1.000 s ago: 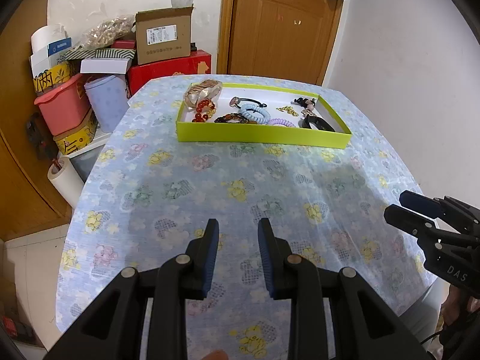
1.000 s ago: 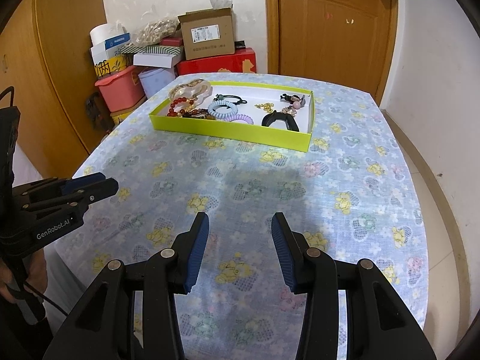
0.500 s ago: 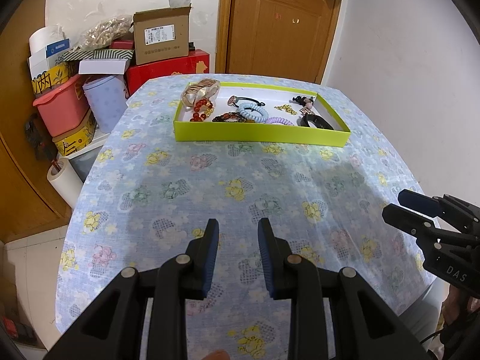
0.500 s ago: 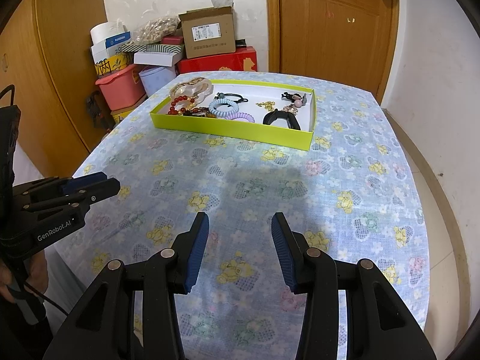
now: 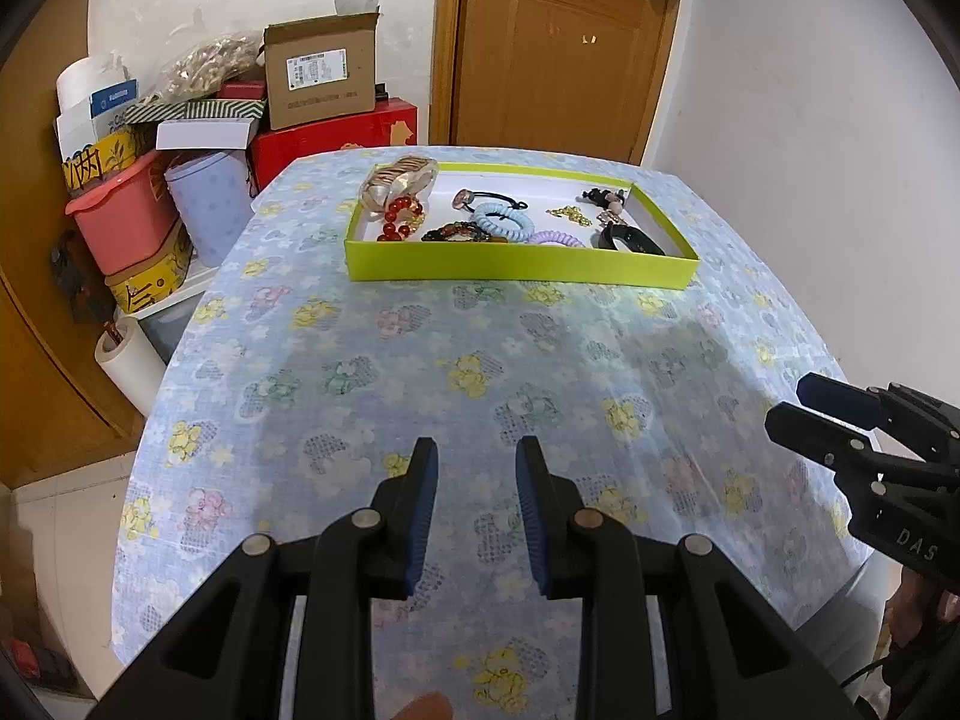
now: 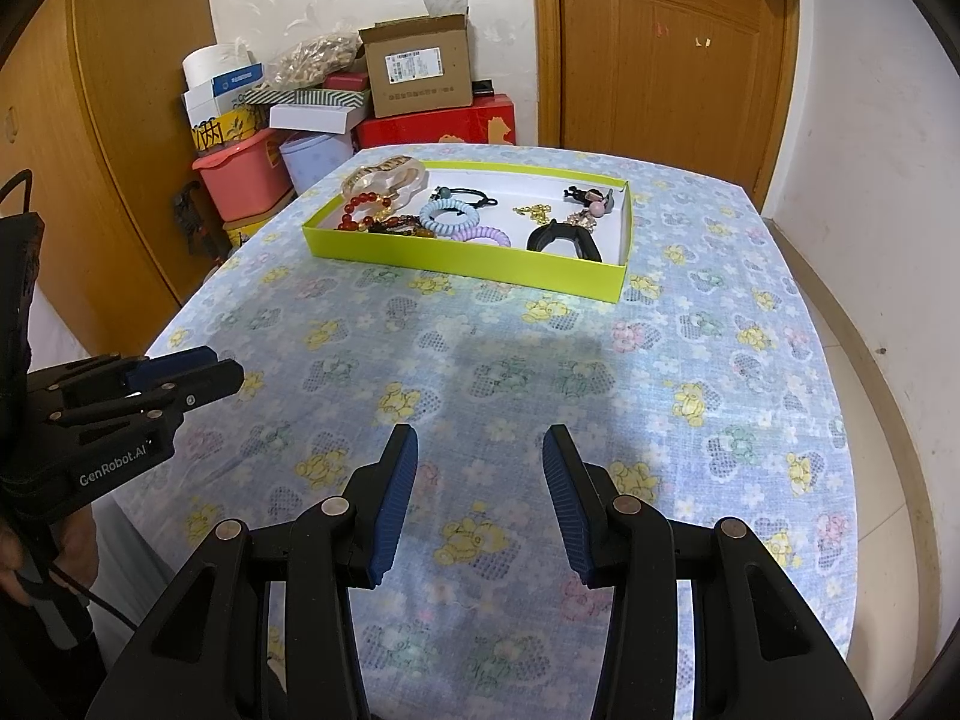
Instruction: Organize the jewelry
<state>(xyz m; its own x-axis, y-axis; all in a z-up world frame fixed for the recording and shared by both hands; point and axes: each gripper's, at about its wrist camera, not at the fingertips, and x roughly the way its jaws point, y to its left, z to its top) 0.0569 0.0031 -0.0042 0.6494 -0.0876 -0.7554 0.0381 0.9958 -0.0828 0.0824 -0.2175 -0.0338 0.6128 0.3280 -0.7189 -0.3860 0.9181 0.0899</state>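
A lime-green tray [image 5: 516,267] [image 6: 462,258] sits at the far side of the table. It holds a red bead bracelet [image 5: 399,219], a light-blue coil hair tie [image 5: 503,222] [image 6: 449,215], a purple coil tie [image 5: 558,238], a black band [image 6: 564,238], a gold chain [image 5: 567,214] and a pale shell-like dish [image 6: 384,179]. My left gripper [image 5: 474,462] is open and empty, well short of the tray. My right gripper [image 6: 479,447] is open wider, empty, over the near table.
The table wears a blue floral cloth [image 5: 420,360]. Stacked boxes [image 5: 318,84], a pink bin [image 5: 120,216] and a paper roll [image 5: 129,366] crowd the left behind it. A wooden door [image 6: 666,48] stands beyond; a white wall is at the right.
Both grippers have drawn back slightly toward the near edge, so the tray sits a bit farther. Jaw openings are unchanged.
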